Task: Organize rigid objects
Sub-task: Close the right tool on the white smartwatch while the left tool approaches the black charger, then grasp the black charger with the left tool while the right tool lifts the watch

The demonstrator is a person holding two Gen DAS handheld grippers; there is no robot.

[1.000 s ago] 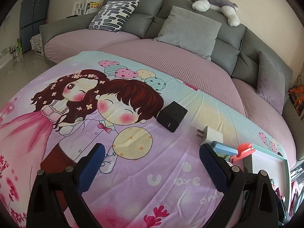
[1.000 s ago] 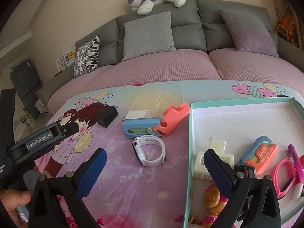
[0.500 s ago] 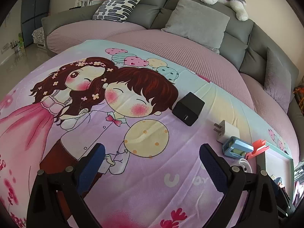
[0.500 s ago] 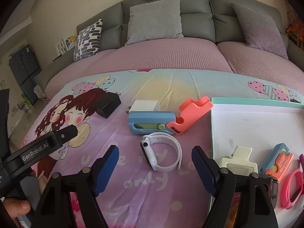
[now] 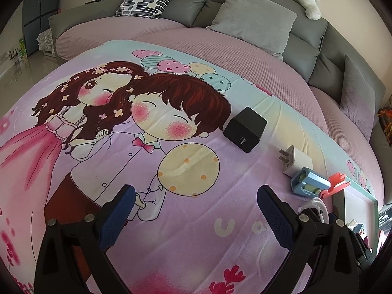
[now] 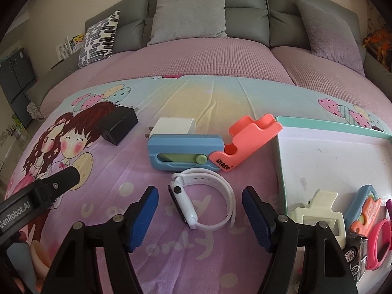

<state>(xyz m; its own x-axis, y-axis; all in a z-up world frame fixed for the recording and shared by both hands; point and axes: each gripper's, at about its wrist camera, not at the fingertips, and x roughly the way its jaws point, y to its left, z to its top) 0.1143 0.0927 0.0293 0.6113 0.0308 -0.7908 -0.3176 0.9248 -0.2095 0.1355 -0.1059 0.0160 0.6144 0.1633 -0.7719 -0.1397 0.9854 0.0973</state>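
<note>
Right wrist view shows the right gripper [image 6: 199, 220] lined up on the white watch [image 6: 203, 202], which lies on its side in the lower middle of the frame on the printed cloth [image 6: 122, 171]. Its jaws have just been closing, yet the blue pads [image 6: 144, 218] stand clear of the watch on both sides, nothing pressed between them. To do this well, I would bring the pads down level with the watch body, not the band, and close across the hard case; the loop of the band would likely squash and slip. A slow squeeze and a straight lift should carry it to the tray [image 6: 279, 156] at the right of the frame.

The watch has a glossy dark face, a smooth white shell and a rubbery band curled into an oval. Just above it lie a blue box cutter [image 6: 181, 152] with a green slider, a coral plastic stand [image 6: 250, 137] with stepped edges, touching the cutter's end, and a white charger [image 6: 175, 126] behind. A black charger [image 6: 117, 125], blocky and matte, sits apart toward the left. The tray has a mint rim and a white floor and holds a cream clip [image 6: 318, 216], a second cutter [image 6: 365, 210], a pink band [image 6: 379, 245] and a toy car [image 6: 355, 252].

Left wrist view has the left gripper [image 5: 196, 210] hanging with jaws wide apart and empty over the soft, faintly creased cloth, black charger at mid-right.
</note>
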